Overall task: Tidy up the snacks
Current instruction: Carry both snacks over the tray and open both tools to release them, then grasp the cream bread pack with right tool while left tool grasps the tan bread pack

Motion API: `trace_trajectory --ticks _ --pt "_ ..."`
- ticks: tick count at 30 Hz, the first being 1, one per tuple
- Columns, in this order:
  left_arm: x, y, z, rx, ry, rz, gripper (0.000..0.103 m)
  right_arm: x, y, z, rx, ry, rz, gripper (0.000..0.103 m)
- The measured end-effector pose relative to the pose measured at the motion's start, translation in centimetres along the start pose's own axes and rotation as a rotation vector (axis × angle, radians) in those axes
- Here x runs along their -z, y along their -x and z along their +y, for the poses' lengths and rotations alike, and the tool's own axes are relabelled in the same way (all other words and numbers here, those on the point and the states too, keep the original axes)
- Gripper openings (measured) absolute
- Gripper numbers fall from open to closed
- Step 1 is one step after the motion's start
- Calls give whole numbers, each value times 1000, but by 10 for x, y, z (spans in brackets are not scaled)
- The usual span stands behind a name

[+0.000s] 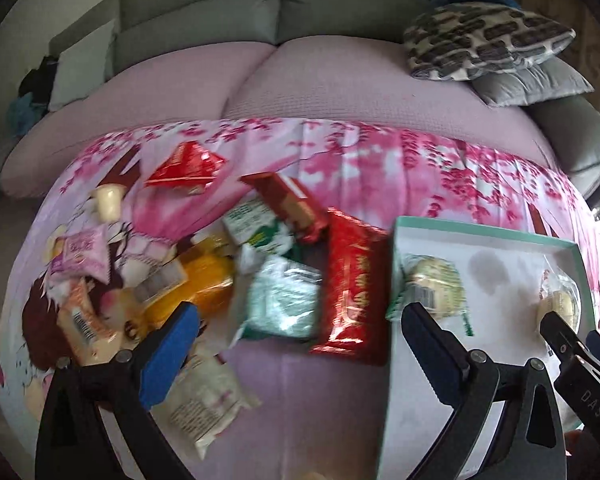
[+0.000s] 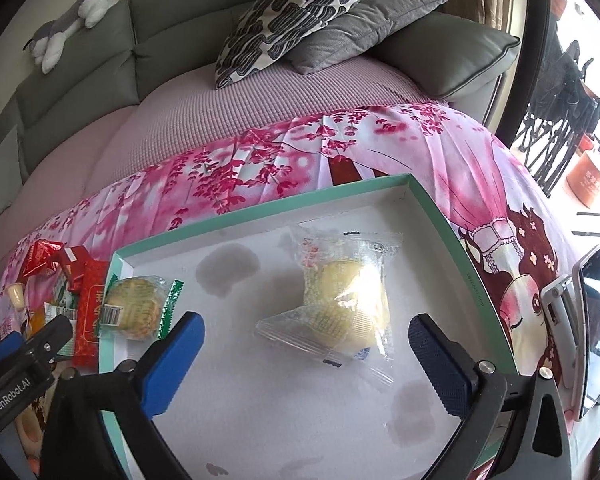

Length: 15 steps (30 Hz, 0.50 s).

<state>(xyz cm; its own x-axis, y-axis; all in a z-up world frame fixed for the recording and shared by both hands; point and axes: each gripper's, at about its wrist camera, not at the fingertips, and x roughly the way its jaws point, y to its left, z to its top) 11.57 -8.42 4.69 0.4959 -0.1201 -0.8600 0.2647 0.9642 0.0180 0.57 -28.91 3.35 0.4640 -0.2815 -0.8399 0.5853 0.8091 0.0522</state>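
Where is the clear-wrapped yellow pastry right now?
In the right wrist view, the clear-wrapped yellow pastry lies inside the green-rimmed box, right of the green-edged pastry packet.

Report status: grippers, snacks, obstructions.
Left gripper open, empty. Right gripper open over clear-wrapped cake in tray. Snack pile outside tray. Nothing blocking.

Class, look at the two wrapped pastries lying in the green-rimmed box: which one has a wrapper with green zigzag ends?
The pastry at the box's left edge, next to the red packets. The other pastry, mid-box, sits in an all-clear wrapper between the right tongs' open fingers.
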Motion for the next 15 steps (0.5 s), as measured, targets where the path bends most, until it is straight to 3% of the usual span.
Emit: trace_trajectory --ticks 6,15 --pt "10 11 28 -39 36 -6 101 5 8 19 -49 17 -12 103" --pt "17 9 67 -73 62 67 101 20 11 54 -126 74 1 103"
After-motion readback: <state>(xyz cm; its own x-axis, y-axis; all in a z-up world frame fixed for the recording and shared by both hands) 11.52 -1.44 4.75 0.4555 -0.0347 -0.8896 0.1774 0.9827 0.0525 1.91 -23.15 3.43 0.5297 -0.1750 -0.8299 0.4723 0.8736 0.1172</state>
